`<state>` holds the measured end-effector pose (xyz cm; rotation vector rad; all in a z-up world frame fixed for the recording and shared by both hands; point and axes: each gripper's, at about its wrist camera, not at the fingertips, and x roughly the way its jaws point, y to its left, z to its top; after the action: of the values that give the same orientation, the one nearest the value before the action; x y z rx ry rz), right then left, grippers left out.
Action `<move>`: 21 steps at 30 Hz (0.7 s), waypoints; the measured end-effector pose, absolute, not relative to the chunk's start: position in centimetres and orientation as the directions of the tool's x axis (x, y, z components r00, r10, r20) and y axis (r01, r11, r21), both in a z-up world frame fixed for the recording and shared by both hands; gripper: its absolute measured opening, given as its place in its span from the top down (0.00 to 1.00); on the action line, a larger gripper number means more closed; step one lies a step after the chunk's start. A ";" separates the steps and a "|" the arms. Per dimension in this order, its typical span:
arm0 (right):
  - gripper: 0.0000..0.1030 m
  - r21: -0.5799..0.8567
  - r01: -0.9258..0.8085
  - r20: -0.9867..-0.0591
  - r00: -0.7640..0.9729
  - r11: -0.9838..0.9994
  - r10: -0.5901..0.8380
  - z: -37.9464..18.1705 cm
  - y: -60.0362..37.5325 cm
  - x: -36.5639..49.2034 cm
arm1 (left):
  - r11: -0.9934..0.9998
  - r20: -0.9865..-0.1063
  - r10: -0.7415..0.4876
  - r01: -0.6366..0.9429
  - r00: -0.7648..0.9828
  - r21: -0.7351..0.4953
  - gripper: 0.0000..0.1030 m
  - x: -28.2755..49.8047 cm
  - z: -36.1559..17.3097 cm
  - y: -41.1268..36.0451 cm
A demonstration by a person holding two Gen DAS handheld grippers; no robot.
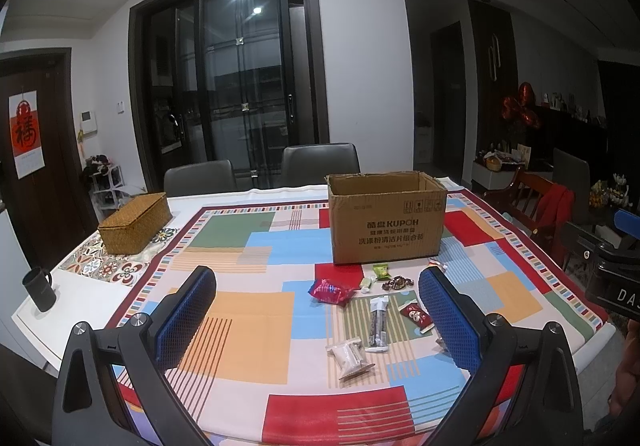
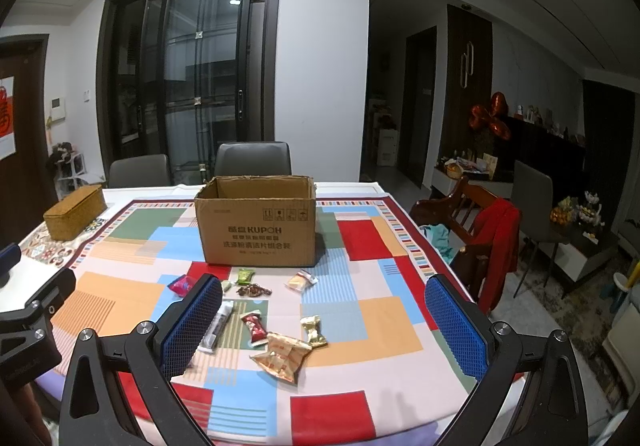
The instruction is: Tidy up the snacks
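Observation:
An open cardboard box (image 1: 386,220) (image 2: 256,224) stands on the colourful tablecloth (image 1: 248,326). In front of it lie several loose snacks: a red packet (image 1: 331,291), a green sweet (image 1: 381,271) (image 2: 243,276), a long clear stick pack (image 1: 378,322) (image 2: 218,325), a clear bag (image 1: 350,358), a small red pack (image 1: 416,316) (image 2: 254,327), gold packs (image 2: 282,358) (image 2: 313,330) and a pale pack (image 2: 301,281). My left gripper (image 1: 318,320) hovers open above the table, short of the snacks. My right gripper (image 2: 324,322) is open too, nothing between its fingers.
A woven lidded basket (image 1: 134,222) (image 2: 74,212) sits at the table's far left, a dark mug (image 1: 39,288) near the left edge. Two grey chairs (image 1: 320,162) stand behind the table; a wooden chair with a red garment (image 2: 496,242) stands at the right.

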<state>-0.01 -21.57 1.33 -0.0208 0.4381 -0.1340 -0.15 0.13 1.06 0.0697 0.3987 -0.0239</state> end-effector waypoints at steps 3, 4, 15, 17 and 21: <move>0.00 -0.048 0.125 -0.422 0.897 0.991 -0.133 1.3 -21.5 0.0 | 0.997 -0.391 -0.011 0.038 0.920 0.062 0.00 -0.1 1.1 0.2; 0.00 -0.049 0.125 -0.421 0.897 0.991 -0.134 1.3 -21.5 -0.1 | 0.997 -0.390 -0.010 0.037 0.921 0.062 0.00 -0.2 1.1 0.2; 0.00 -0.048 0.126 -0.421 0.897 0.991 -0.134 1.3 -21.6 0.0 | 0.997 -0.389 -0.011 0.038 0.921 0.063 0.00 -0.2 1.0 0.1; 0.00 -0.049 0.125 -0.421 0.897 0.991 -0.134 1.3 -21.5 0.0 | 0.997 -0.390 -0.010 0.037 0.921 0.063 0.00 -0.2 1.0 0.1; 0.00 -0.049 0.125 -0.421 0.897 0.991 -0.134 1.2 -21.5 0.0 | 0.997 -0.389 -0.010 0.038 0.921 0.064 0.00 -0.2 0.9 0.2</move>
<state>-0.03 -21.55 1.24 -0.0211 0.4379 -0.1338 -0.22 0.16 0.93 0.0705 0.3991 -0.0247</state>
